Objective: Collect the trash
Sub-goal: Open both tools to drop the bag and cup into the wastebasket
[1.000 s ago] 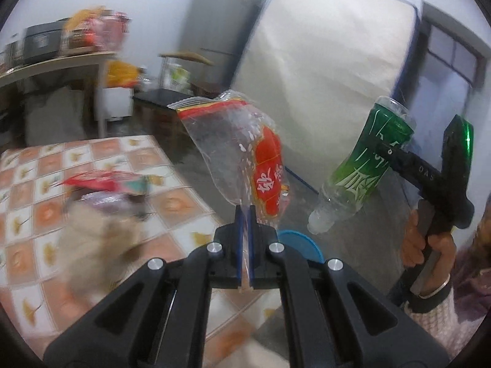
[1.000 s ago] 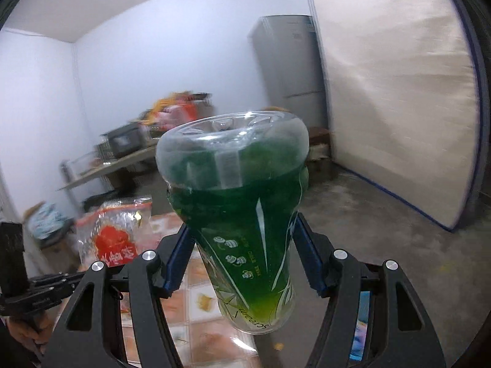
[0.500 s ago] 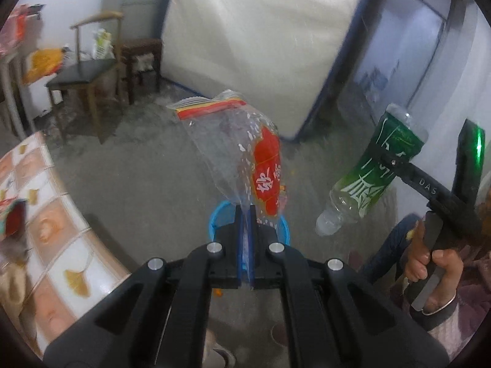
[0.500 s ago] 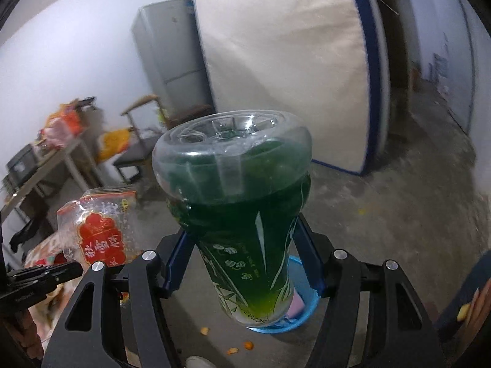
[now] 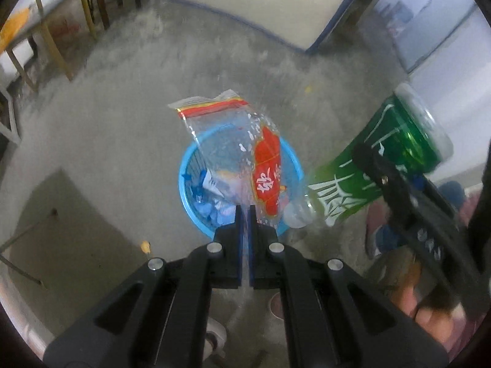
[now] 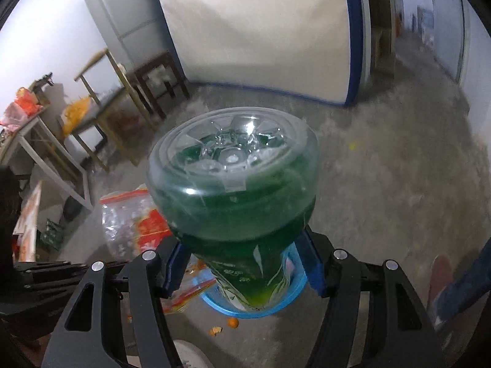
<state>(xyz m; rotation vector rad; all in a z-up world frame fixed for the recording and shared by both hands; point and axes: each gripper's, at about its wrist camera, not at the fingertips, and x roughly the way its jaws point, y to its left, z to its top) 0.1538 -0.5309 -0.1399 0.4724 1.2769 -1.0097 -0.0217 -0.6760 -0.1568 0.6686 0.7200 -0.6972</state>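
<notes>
My left gripper [image 5: 244,214] is shut on the edge of a clear plastic bag [image 5: 233,150] with a red label; the bag hangs right above a round blue bin [image 5: 187,193] on the floor, which holds blue and white scraps. My right gripper [image 6: 242,263] is shut on a green plastic bottle [image 6: 233,190], bottom end toward the camera, its neck pointing down over the blue bin [image 6: 276,305]. In the left wrist view the green bottle [image 5: 377,165] hangs tilted at the right, neck near the bin's rim. The bag [image 6: 132,224] shows left of the bottle.
Bare concrete floor surrounds the bin. Orange peel bits [image 6: 228,325] lie beside it. A mattress [image 6: 260,30] leans on the far wall, a grey fridge [image 6: 122,9] to its left. Wooden chairs [image 6: 119,92] and a table [image 6: 36,135] stand at the left. A person's foot [image 6: 442,273] is at the right.
Both grippers swung away from the tiled table and tipped downward. The bag and the bottle now hang over the blue bin, which has come much closer in both views.
</notes>
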